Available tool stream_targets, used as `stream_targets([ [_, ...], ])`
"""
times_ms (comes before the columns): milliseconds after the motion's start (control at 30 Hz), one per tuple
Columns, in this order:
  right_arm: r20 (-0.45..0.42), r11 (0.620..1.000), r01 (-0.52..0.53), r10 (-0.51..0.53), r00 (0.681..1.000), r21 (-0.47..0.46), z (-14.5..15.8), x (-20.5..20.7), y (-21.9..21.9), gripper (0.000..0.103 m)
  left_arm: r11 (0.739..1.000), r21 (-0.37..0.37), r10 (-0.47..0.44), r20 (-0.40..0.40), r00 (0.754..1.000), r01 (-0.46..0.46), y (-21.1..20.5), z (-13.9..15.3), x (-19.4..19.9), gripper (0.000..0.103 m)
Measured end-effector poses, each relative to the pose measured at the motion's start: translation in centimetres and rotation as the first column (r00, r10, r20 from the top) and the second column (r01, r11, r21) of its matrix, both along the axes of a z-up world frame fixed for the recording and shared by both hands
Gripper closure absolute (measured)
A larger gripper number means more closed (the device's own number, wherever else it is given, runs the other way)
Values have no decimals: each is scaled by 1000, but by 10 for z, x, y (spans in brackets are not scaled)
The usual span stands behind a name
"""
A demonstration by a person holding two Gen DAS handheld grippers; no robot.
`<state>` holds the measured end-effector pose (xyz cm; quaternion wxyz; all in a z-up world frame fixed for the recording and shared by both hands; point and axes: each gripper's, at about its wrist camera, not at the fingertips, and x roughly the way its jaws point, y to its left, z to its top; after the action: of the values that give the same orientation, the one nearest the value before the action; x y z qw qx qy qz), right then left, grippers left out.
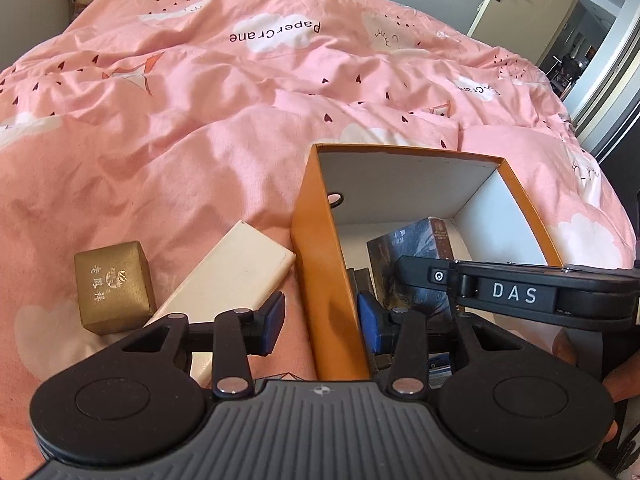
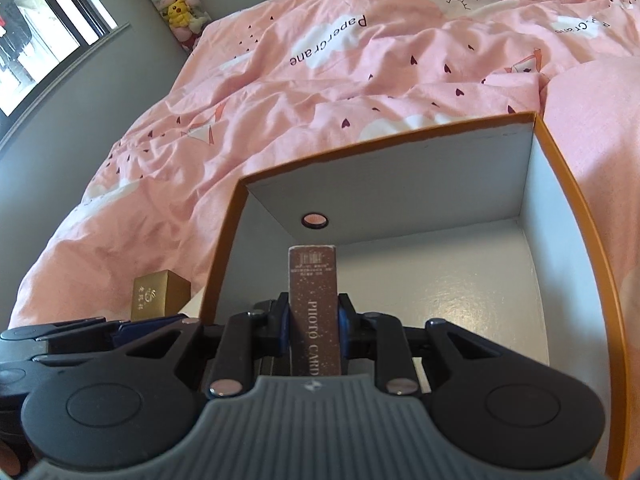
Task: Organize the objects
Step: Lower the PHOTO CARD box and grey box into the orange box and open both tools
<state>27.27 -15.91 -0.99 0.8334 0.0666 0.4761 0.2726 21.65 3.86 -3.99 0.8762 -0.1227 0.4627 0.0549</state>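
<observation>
Right gripper (image 2: pixel 313 322): fingers clenched on photo card box (image 2: pixel 314 304), held inside orange box (image 2: pixel 580 200); judged light, stiff, best pinched by its flat sides.
Left gripper (image 1: pixel 320 320): fingers released, astride the orange box's wall.
Bed (image 1: pixel 180 120): cream box (image 1: pixel 232 276), gold box (image 1: pixel 114 286) waited.

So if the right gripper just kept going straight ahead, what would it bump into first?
Probably the orange box's white far wall; the photo card box held by the right gripper would touch first, though depth is unclear.
</observation>
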Motion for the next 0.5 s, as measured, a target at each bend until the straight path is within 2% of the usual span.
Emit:
stream_targets([
  [133, 3, 1000, 17, -17, 1000, 16, 6, -1, -6, 79, 999, 29, -21, -2, 1000, 21, -5, 0, 1, 54],
  [333, -5, 1000, 19, -19, 1000, 11, 8, -1, -9, 79, 985, 160, -49, -72, 996, 61, -27, -13, 12, 54],
  [500, -8, 1000, 19, -19, 1000, 1, 6, -4, -12, 79, 957, 276, -63, -103, 993, 89, -40, -15, 17, 56],
])
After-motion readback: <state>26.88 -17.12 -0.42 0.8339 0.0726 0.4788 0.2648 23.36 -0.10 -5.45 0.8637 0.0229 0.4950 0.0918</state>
